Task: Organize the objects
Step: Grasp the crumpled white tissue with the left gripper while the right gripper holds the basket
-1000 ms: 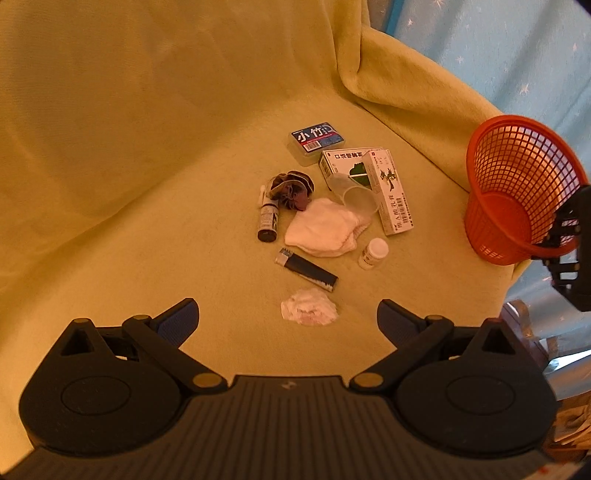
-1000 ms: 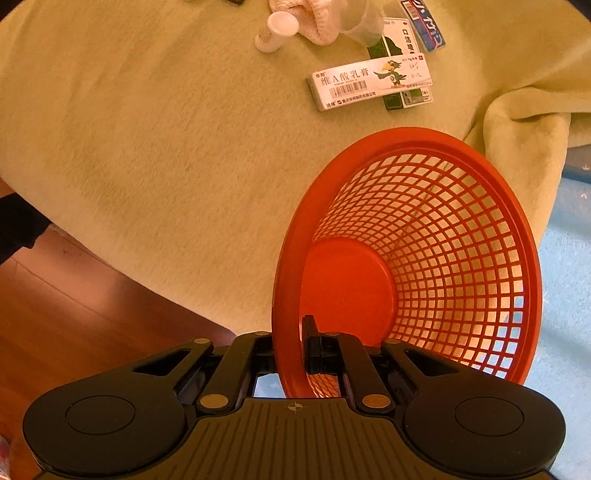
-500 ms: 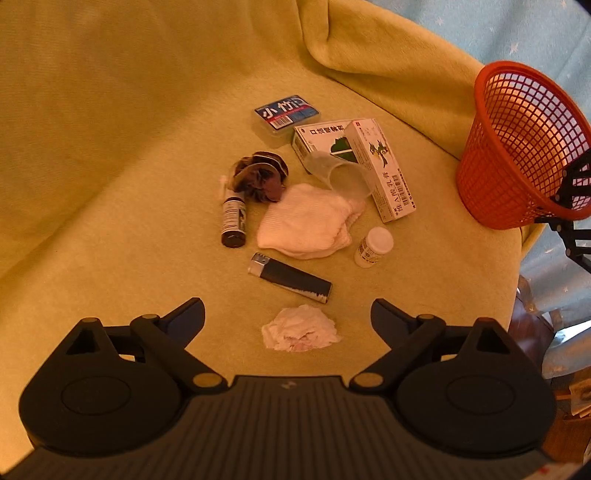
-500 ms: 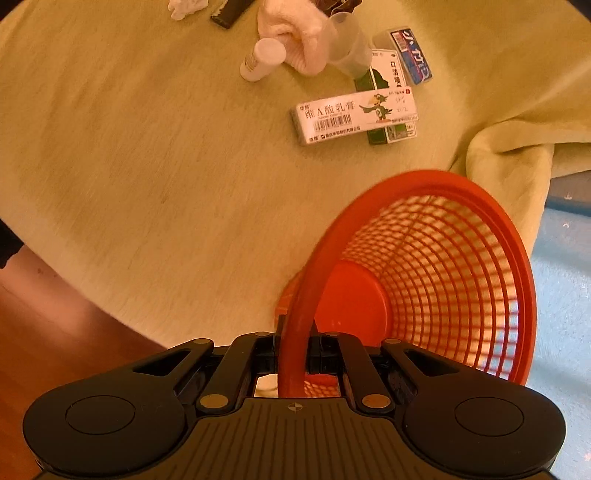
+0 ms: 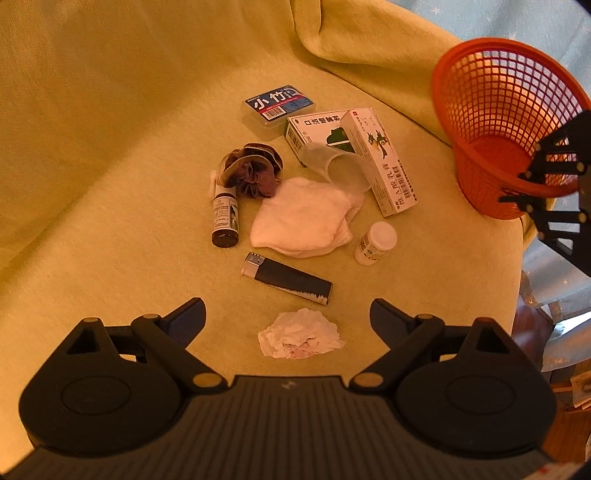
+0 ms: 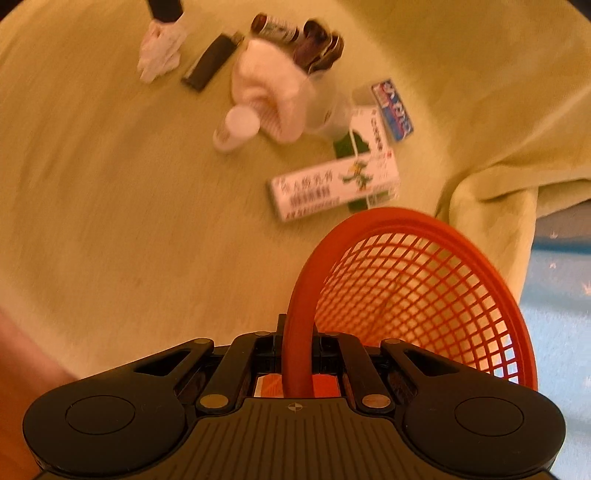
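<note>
a dark spray bottle point(image 5: 224, 218) with small unreadable print is seen at the left of the clutter on a yellow-green blanket point(image 5: 110, 129). the left gripper point(image 5: 287, 317) is held wide open and empty above a crumpled tissue point(image 5: 300, 338). "小竹" is read on a blue-labelled clear case point(image 5: 279, 107); a barcode is shown on a white carton point(image 5: 382, 158). the orange mesh basket point(image 6: 424, 291) is pinched by its rim in the right gripper point(image 6: 297, 354), fingers closed, at the blanket's right edge before a pale blue starred backdrop point(image 5: 517, 22).
</note>
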The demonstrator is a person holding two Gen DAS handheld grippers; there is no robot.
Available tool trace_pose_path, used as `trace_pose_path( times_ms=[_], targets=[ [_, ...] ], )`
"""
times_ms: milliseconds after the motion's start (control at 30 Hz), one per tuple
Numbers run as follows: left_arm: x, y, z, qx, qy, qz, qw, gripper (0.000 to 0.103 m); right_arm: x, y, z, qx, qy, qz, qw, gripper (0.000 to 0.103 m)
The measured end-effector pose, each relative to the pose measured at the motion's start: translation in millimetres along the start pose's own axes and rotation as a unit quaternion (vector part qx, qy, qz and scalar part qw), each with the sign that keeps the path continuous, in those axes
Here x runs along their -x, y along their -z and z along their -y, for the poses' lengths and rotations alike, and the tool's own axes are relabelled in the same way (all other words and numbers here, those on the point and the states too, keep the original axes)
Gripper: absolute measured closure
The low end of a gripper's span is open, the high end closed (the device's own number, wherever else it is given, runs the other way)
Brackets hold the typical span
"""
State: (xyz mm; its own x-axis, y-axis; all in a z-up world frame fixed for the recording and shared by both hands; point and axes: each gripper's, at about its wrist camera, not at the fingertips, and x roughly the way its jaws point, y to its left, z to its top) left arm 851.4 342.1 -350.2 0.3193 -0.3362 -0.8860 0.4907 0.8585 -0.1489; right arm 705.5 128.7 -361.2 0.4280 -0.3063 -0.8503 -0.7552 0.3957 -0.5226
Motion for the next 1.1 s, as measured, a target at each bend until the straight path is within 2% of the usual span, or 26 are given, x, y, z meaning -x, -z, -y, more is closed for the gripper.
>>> trace_pose_path(
  times_ms=[133,267,500,667,733,833,967,1100],
  targets=[
    [-4,2,-1,0.003,0.003,0.002,1.0000,0.013,-1,-5,0,-0.007,0.003,0.010,1.000,0.101],
    [-11,6,1,0.002,0.008,-0.003,1.0000,0.023,-1,-6,-1,-0.016,0.005,0.014,1.000,0.102],
    [-24,12,4,-0.005,0.016,-0.015,0.9997,0.035,1,-1,-5,-0.024,0.004,0.015,1.000,0.103],
    [-31,12,1,0.013,0.020,-0.027,0.9993,0.060,1,-2,-7,-0.028,0.003,0.014,0.999,0.103],
    [-33,12,1,0.012,0.017,-0.033,0.9992,0.065,1,-3,-7,-0.029,0.002,0.014,0.999,0.103],
    [-34,11,1,0.015,0.018,-0.040,0.9989,0.079,1,-4,-6,-0.031,0.001,0.014,0.999,0.103],
    [-30,7,2,0.012,0.017,-0.044,0.9988,0.087,1,-4,-6,-0.032,0.001,0.014,0.999,0.103],
    [-18,-4,3,0.012,0.019,-0.041,0.9989,0.090,1,-3,-5,-0.035,0.002,0.012,0.999,0.103]
  ],
)
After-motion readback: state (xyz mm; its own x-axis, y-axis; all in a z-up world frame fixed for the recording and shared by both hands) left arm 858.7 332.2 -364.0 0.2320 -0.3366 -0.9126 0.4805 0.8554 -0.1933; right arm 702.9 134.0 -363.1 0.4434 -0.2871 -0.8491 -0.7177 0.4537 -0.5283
